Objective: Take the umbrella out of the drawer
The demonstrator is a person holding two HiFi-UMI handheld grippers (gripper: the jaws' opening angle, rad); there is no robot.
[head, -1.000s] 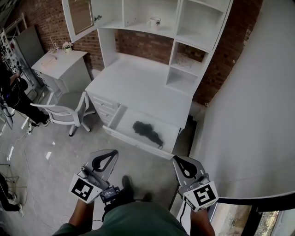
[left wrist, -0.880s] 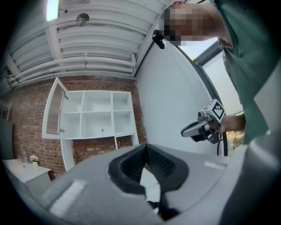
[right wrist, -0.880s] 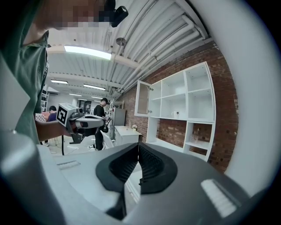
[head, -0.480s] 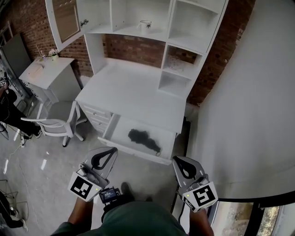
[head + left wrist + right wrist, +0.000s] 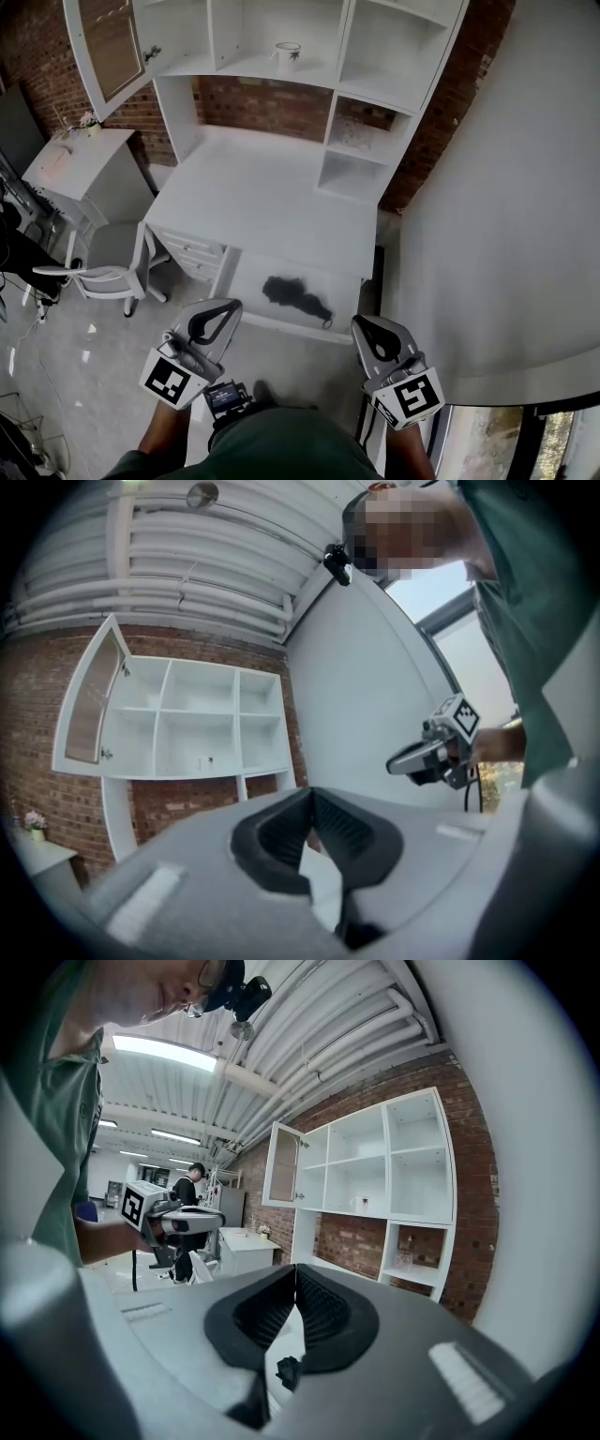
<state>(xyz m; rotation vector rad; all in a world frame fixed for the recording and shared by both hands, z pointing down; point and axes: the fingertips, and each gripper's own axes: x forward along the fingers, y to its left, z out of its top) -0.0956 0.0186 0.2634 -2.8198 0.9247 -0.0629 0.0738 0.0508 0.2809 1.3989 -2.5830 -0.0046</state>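
Brick wall (image 5: 267,98) backs a white desk (image 5: 272,192) whose drawer (image 5: 251,279) stands pulled out, with the black umbrella (image 5: 295,298) lying inside it. On the near side, apart from it, the left gripper (image 5: 234,305) hangs to the umbrella's near left and the right gripper (image 5: 357,322) to its near right, both with jaws closed on nothing. A chair (image 5: 98,277) stands left of the desk, and a mug (image 5: 287,54) sits on a far shelf.

The drawer (image 5: 246,283) stands pulled out and open from above, though its back runs under the worktop (image 5: 272,197) edge. Inside the drawer the umbrella (image 5: 295,298) fills the middle, with bare bottom to its left. In front of the drawer the floor (image 5: 300,361) is free. Right of the drawer a white wall (image 5: 506,234) crowds close. Left of it stands a chair (image 5: 103,277), well apart.
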